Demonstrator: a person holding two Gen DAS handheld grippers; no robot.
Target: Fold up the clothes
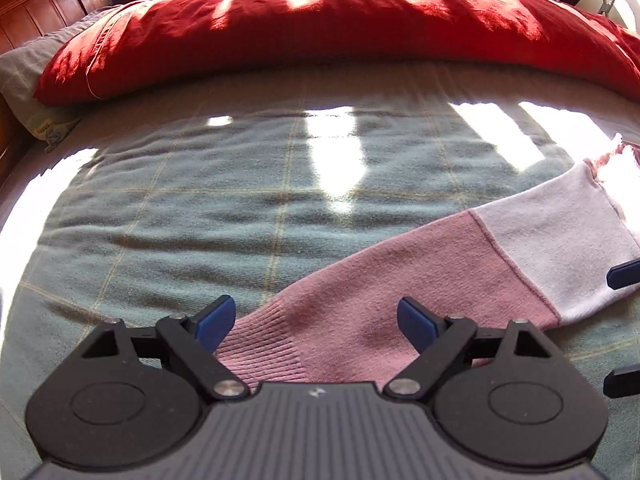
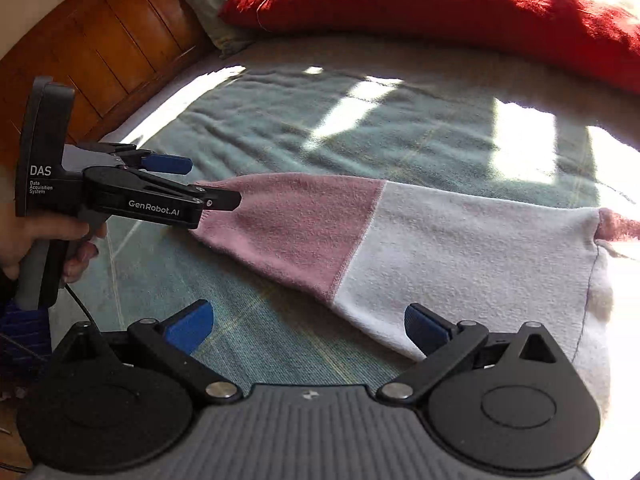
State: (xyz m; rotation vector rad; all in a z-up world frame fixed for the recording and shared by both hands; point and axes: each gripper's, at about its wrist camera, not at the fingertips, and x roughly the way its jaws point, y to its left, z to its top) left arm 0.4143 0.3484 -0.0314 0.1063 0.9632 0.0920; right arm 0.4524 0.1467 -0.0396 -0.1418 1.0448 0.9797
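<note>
**Two grippers meet a pink-and-white sweater sleeve on a sunlit bed**

A sweater sleeve lies flat across a grey-green checked blanket, its ribbed pink cuff toward the left gripper and its pale white upper part running off toward the right, where it joins the rest of the garment at the edge of the right wrist view. The left gripper's blue-tipped fingers stand wide apart on either side of the cuff, which lies between them; whether the tips touch the cloth cannot be told. From the right wrist camera the same tool appears side-on at the left, held in a person's hand, its black body marked "DAS" and "GenRobot.AI", with one blue finger raised over the cuff end and the other reaching the pink cloth.

The right gripper is likewise spread open, holding nothing. Its left finger hangs over bare blanket, while its right finger sits at the lower edge of the white part of the sleeve. Two blue tips of this gripper also show at the right edge of the left wrist view.

Behind the sleeve a large red pillow stretches across the bed, over a grey pillow at the left. A wooden headboard runs along that side. Bars of bright sunlight fall over the blanket and red pillow.
</note>
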